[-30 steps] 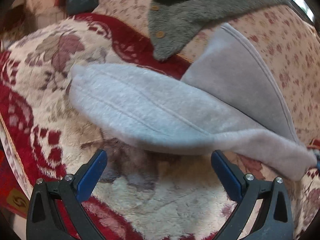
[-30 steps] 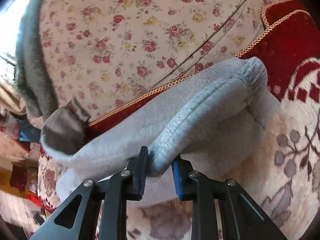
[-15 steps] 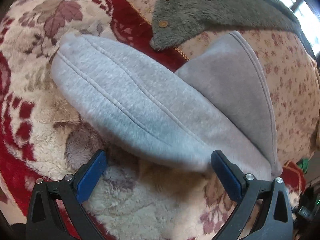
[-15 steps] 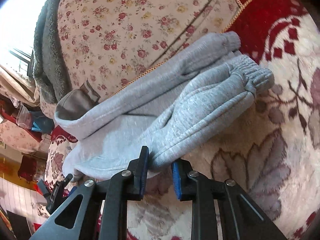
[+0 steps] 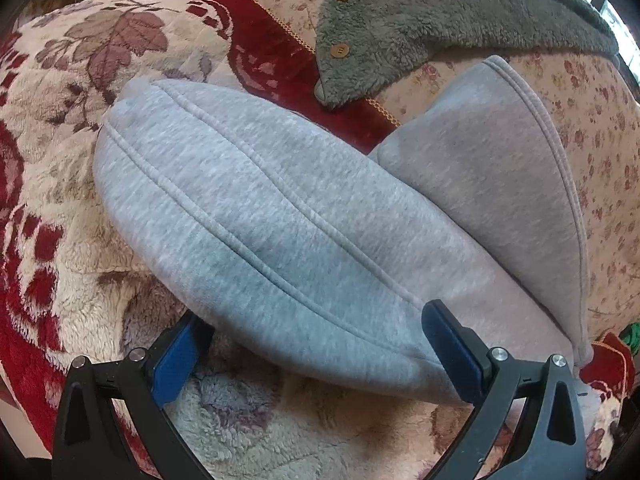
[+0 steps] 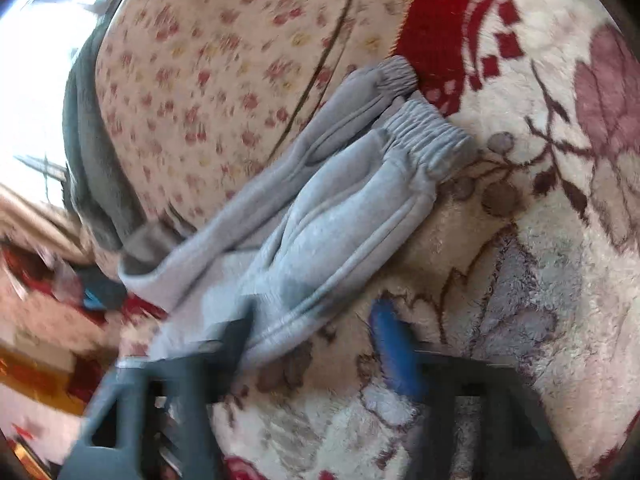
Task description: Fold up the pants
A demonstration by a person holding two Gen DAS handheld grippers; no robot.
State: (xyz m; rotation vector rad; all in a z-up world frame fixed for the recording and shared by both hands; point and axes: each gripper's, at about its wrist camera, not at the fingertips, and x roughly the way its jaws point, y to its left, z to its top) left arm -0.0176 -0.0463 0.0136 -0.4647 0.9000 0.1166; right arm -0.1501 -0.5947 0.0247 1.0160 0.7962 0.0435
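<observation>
On the plush blanket (image 5: 80,168), toward its red back border where the floral sofa back (image 5: 600,152) rises: the grey pants (image 5: 260,216), doubled leg on leg, one end propped up against that sofa back. In the right wrist view, both elastic cuffs (image 6: 428,136) together at the far end, close to the red border.

Left gripper (image 5: 314,316): fingers spread wide, hovering at the near folded edge of the pants, pads on either side of a broad stretch of cloth, nothing pinched.

Right gripper (image 6: 312,312): jaws just opened to wide, blurred, pads off the fabric, only the near edge of the pants lying loosely between them.

Possible trouble from here:
- Springing open of the thick fleece once let go; no grip on either side to hold the fold down.
- Dragging of the top layer by a finger caught under the near edge on pulling away, leaving the legs askew.
- A too-shallow bite with the left fingers: one layer lifted, the lower one left behind on the clinging pile.
- Slumping of the end leaning on the sofa back, so the next fold comes out crooked.
- Snagging on the grey fleece jacket (image 5: 400,28) just beyond the red border, if the pants get carried that way.

Safest reading: a deep grip through both layers, a straight lift, no sideways pull.
</observation>
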